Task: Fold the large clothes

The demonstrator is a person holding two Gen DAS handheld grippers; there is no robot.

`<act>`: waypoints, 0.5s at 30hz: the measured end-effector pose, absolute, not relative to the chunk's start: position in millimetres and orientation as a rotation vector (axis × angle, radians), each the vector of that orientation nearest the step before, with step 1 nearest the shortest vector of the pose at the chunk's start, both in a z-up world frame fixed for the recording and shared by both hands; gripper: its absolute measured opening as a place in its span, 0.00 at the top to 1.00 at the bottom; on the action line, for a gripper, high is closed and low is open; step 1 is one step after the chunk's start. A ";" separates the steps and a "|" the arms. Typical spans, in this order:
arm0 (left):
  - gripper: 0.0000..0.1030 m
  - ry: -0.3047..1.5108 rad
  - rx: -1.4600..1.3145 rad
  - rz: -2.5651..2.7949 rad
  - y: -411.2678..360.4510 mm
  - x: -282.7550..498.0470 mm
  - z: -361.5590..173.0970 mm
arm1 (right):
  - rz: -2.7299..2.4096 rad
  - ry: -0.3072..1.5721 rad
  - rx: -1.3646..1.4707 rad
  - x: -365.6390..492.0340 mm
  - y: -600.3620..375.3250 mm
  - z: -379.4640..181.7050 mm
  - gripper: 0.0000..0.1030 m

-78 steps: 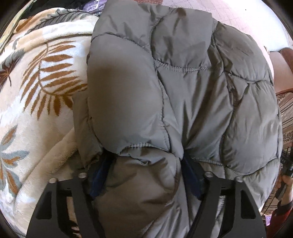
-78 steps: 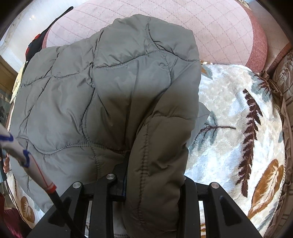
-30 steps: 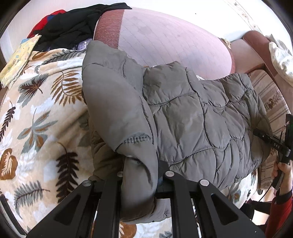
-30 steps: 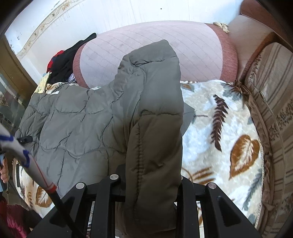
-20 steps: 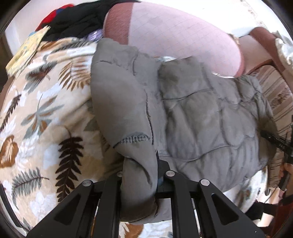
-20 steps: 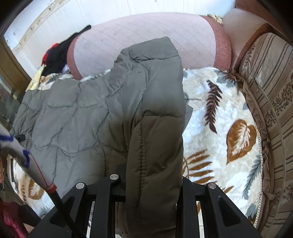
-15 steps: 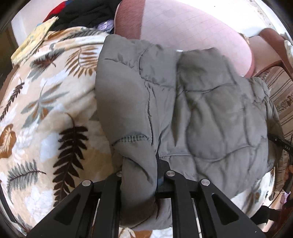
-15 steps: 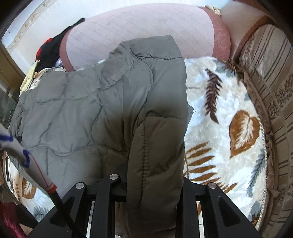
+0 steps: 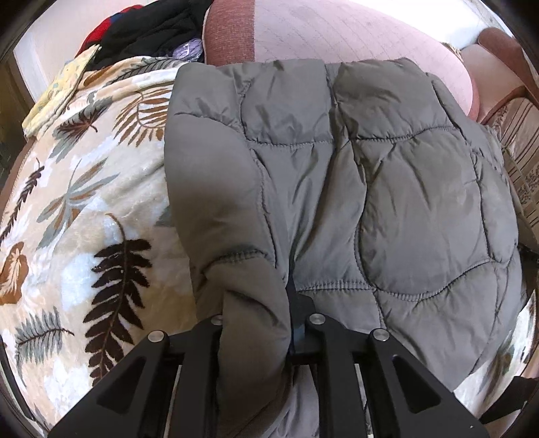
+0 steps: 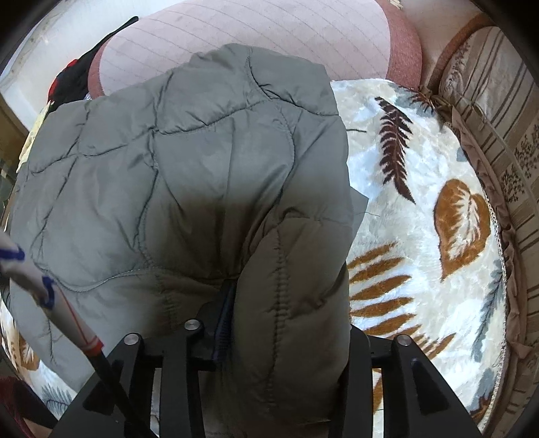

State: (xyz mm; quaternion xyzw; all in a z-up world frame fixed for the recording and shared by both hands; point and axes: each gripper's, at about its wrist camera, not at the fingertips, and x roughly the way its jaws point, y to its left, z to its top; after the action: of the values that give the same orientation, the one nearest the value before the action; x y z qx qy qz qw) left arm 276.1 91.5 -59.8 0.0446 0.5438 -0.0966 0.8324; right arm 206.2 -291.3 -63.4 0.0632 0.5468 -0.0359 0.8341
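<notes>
A grey-green quilted jacket (image 9: 387, 175) lies folded on a leaf-patterned blanket (image 9: 84, 219). My left gripper (image 9: 256, 303) pinches a thick fold at the jacket's near left edge; its jaws are starting to open, and the fabric still fills the gap. In the right wrist view the jacket (image 10: 202, 161) spreads to the left, and my right gripper (image 10: 286, 310) holds the padded near right edge. Those jaws are opening too, with the puffy edge still bulging against both fingers. Fabric hides all the fingertips.
A pink quilted cushion (image 9: 337, 30) rises behind the jacket, and dark and red clothes (image 9: 145, 30) are piled at its left end. A striped cushion (image 10: 498, 118) borders the blanket (image 10: 421, 161) on the right. A white-wrapped rod (image 10: 33, 279) crosses the lower left.
Both grippers have sunk towards the blanket with the jacket edges, and the jacket now lies flatter and looms larger. The right fingers stand wider apart than before.
</notes>
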 end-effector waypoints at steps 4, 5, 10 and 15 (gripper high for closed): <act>0.83 1.135 0.113 -0.187 88.8 272.8 -59.9 | -0.090 1.159 0.117 205.1 -287.4 -62.9 0.55; 0.81 1.131 0.113 -0.181 89.5 271.8 -59.8 | -0.095 1.160 0.113 205.1 -286.8 -61.9 0.54; 0.70 1.106 0.134 -0.142 90.0 263.3 -56.8 | -0.115 1.152 0.119 200.2 -286.7 -56.0 0.41; 0.54 1.107 0.129 -0.106 97.7 260.1 -56.9 | -0.134 1.153 0.096 196.6 -286.9 -53.0 0.27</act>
State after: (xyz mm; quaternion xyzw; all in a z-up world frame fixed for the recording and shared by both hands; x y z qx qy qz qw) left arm 260.1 97.7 -56.9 0.0613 0.5249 -0.0505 0.8475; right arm 196.6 -286.9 -53.0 0.0454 0.5444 -0.0631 0.8352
